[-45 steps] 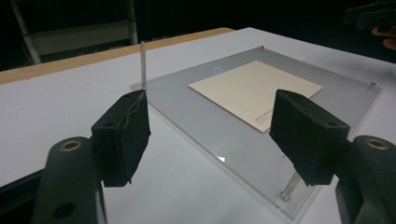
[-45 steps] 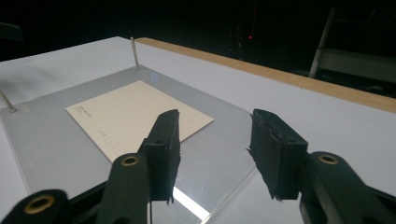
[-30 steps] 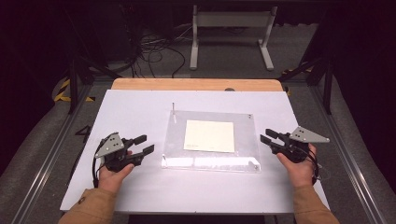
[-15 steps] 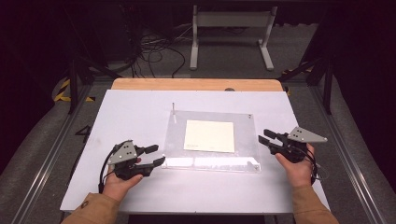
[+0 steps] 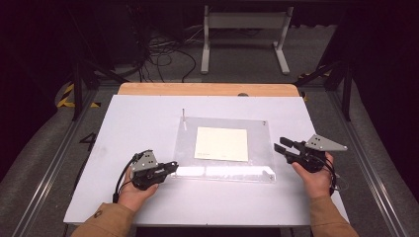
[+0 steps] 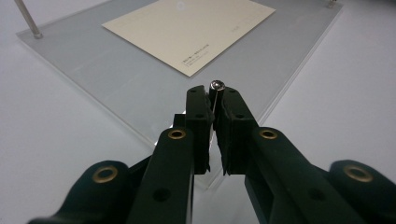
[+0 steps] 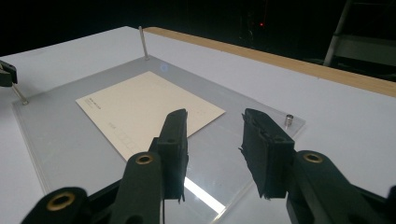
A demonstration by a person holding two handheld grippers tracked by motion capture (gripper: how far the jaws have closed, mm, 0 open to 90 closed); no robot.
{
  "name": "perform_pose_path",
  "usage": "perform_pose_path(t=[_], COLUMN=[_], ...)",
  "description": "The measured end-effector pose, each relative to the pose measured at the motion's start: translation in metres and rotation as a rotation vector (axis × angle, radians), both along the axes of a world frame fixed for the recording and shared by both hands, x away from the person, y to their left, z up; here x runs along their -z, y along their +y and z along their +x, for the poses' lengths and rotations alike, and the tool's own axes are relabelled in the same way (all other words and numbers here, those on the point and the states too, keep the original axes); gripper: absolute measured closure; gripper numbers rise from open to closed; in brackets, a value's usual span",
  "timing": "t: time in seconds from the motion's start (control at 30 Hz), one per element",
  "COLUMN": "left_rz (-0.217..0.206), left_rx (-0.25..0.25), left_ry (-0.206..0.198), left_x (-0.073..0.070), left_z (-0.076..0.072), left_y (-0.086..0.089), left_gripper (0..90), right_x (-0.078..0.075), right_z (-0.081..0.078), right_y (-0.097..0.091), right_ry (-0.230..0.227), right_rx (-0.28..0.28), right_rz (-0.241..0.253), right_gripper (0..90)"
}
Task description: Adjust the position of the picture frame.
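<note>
A clear acrylic plate (image 5: 257, 163) lies on the white table with a cream card (image 5: 221, 143) under it. My left gripper (image 5: 173, 167) is at the plate's near left corner. In the left gripper view its jaws have just been closing, and my left gripper (image 6: 214, 95) is shut on a thin metal pin (image 6: 217, 85) whose round head sticks up above the pads. My right gripper (image 5: 278, 144) hovers at the plate's right edge. In its own view my right gripper (image 7: 215, 119) stands open over the plate (image 7: 56, 140) with nothing between the jaws.
A tall metal pin (image 5: 183, 114) stands at the plate's far left corner, and a short stud (image 7: 289, 120) sits at a corner near the right gripper. A wooden strip (image 5: 207, 89) edges the table's far side. Cables and a stand's legs lie on the dark floor beyond.
My left gripper moved right and down to the plate's near left corner and closed its jaws on the pin there. The right gripper stayed where it was.
</note>
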State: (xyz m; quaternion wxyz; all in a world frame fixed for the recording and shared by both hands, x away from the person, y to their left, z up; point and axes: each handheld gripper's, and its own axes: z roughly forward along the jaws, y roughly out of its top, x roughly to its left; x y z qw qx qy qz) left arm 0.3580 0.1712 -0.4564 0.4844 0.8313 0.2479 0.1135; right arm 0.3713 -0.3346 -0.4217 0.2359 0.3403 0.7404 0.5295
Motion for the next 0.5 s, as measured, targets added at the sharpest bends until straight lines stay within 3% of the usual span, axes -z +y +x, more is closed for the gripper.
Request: perform_pose_path(t=[0.2,0.37,0.5], left_rz=[0.036,0.017,-0.003], left_rx=[-0.021,-0.106,-0.146], left_ry=[0.003,0.011,0.02], left_x=[-0.004,-0.003,-0.002], left_z=[0.005,0.025,0.04], left_y=[0.0,0.011,0.017], left_gripper=[84.6,84.5,84.3], right_x=[-0.001,-0.002,-0.001], right_z=[-0.002,-0.005,-0.008], right_y=[-0.002,-0.005,-0.008], right_ry=[0.0,0.004,0.017], right_rx=[0.004,0.01,0.017], right_rz=[0.003,0.004,0.006], right_gripper=[60.5,61.6,63.3])
